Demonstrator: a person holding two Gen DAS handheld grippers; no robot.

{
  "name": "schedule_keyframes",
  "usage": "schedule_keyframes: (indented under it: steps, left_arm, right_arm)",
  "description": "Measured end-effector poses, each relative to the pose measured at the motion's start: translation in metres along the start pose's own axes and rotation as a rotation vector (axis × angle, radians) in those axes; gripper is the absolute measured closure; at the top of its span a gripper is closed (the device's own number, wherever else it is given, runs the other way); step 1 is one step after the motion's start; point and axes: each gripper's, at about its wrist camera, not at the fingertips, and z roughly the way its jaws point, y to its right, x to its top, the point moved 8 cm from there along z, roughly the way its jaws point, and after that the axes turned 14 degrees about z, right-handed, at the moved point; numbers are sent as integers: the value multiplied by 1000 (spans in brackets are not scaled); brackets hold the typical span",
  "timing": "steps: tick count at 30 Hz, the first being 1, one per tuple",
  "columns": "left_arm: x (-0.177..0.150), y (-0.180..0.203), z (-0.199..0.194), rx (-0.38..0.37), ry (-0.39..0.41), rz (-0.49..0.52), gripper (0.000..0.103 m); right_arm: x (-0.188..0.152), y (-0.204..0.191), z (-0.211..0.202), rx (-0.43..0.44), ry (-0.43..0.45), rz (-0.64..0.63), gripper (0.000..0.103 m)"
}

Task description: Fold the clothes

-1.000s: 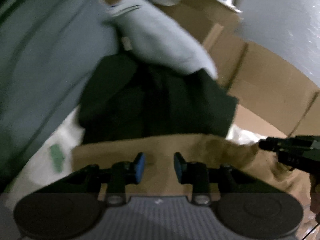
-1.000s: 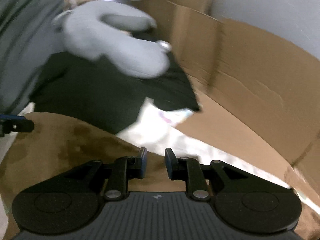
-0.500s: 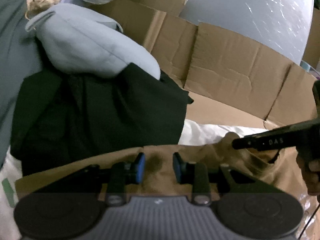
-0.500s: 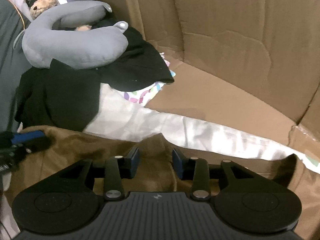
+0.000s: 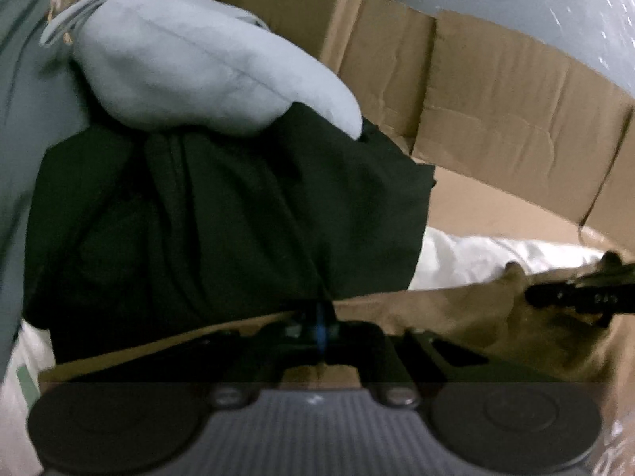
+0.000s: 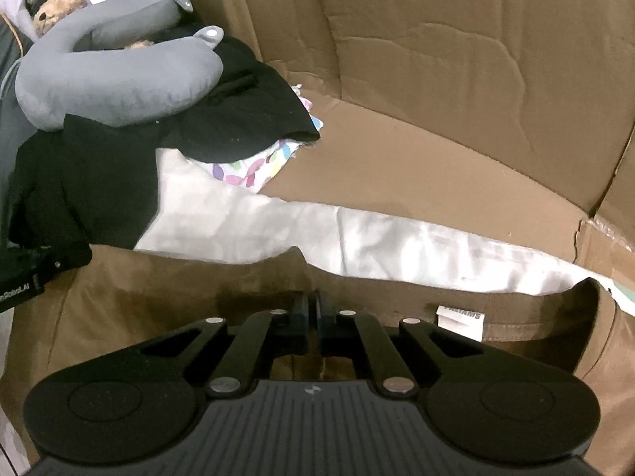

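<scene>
A brown garment (image 6: 166,301) lies spread across the bottom of both views, its far edge over a white sheet (image 6: 357,238). A white label (image 6: 460,319) sits inside its collar at the right. My right gripper (image 6: 315,309) is shut on the garment's far edge, the cloth puckered up around the pinch. My left gripper (image 5: 320,331) is shut on the same edge of the brown garment (image 5: 456,313) further left. The other gripper's black tip (image 5: 571,297) shows at the right of the left wrist view, and the left one (image 6: 24,273) at the left of the right wrist view.
A pile of black clothes (image 5: 222,214) lies just beyond the brown edge, with a grey neck pillow (image 6: 111,83) on top and a teddy bear (image 6: 55,4) behind. Cardboard walls (image 6: 456,71) enclose the back and right. A patterned cloth (image 6: 258,164) peeks from under the black pile.
Both grippers went from open to shut, closing on the brown garment's far edge. Both have pushed forward to that edge; the cloth now bunches at the right pinch.
</scene>
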Motion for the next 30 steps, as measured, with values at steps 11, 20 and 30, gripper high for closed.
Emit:
schedule_keyframes:
  steps: [11,20,30]
  left_arm:
    - [0,5,2,55,-3,20,100]
    - [0,5,2,53,3,19,100]
    - [1,6,3,67,2,34,100]
  right_arm:
    - [14,-11,-9,27,1,15,60]
    - [22,-14,15,76,-134,176,61]
    - [30,-11,16,85,-115,195,99]
